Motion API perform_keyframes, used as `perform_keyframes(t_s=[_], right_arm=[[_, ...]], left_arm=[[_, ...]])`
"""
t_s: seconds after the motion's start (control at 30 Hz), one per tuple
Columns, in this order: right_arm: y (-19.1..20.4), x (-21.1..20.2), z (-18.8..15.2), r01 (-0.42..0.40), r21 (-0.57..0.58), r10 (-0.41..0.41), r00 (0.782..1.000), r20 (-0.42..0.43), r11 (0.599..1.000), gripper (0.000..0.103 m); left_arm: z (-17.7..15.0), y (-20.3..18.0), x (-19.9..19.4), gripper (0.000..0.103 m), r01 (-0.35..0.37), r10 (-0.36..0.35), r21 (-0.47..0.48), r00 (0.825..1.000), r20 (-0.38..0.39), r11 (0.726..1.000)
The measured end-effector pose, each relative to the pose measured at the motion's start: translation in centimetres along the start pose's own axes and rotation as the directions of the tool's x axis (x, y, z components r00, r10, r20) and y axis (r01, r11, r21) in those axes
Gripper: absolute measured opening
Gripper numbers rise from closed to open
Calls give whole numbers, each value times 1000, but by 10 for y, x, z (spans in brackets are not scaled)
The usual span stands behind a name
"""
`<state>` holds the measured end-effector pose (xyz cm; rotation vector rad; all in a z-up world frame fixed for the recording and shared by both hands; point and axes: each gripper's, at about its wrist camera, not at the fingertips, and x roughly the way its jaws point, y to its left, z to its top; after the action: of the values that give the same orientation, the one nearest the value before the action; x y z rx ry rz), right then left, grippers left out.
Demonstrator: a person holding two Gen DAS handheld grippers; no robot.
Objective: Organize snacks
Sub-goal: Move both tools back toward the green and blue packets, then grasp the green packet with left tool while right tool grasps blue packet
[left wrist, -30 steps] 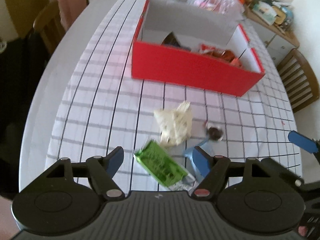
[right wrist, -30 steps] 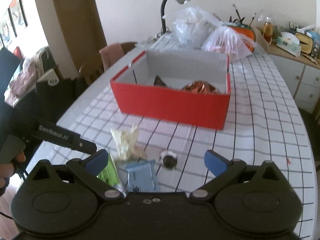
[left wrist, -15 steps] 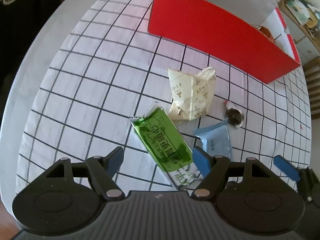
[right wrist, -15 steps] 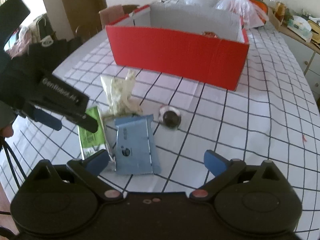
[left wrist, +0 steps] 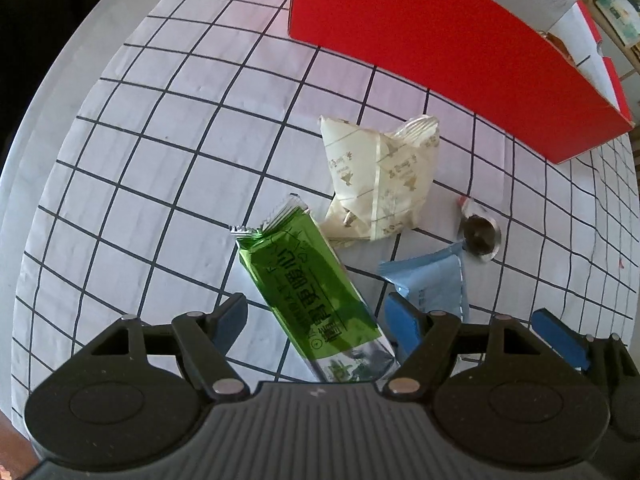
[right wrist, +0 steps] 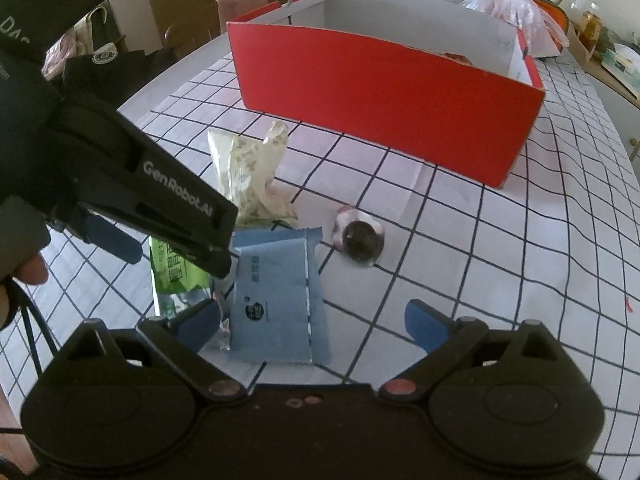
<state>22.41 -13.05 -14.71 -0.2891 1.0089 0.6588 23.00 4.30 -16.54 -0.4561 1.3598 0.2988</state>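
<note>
Four snacks lie loose on the worktop (left wrist: 168,152), the red box (left wrist: 440,52) at twelve o'clock. My left fingers (left wrist: 316,316) straddle the green bar (left wrist: 308,292), released; my right fingers (right wrist: 316,320) gape over the blue packet (right wrist: 276,296), ready to lift both.

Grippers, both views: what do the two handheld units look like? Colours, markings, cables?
Both match: black plastic bodies with two round hubs, black linkage arms with silver pivot pins, and blue pads on the fingers. The left gripper has a ribbed grey-black top plate. Seen from the right wrist view, its side reads "GenRobot.AI" in white, and a thin black cable hangs below the hand. The right gripper has a smooth black top.
</note>
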Motion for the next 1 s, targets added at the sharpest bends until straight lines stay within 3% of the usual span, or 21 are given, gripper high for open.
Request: perform_keyframes(t_s=[0.5, 0.73, 1.0], right_arm=[[11, 24, 12, 32, -62, -35, 999, -33, 998, 89], [17, 30, 10, 51, -81, -55, 997, -47, 995, 81], [17, 23, 8, 38, -48, -40, 999, -27, 998, 55]], left_arm=[[-2, 7, 10, 75, -14, 14, -35, 1000, -3, 999], [-5, 16, 11, 74, -101, 102, -52, 995, 4, 993], [-15, 29, 3, 53, -86, 88, -43, 996, 26, 995]])
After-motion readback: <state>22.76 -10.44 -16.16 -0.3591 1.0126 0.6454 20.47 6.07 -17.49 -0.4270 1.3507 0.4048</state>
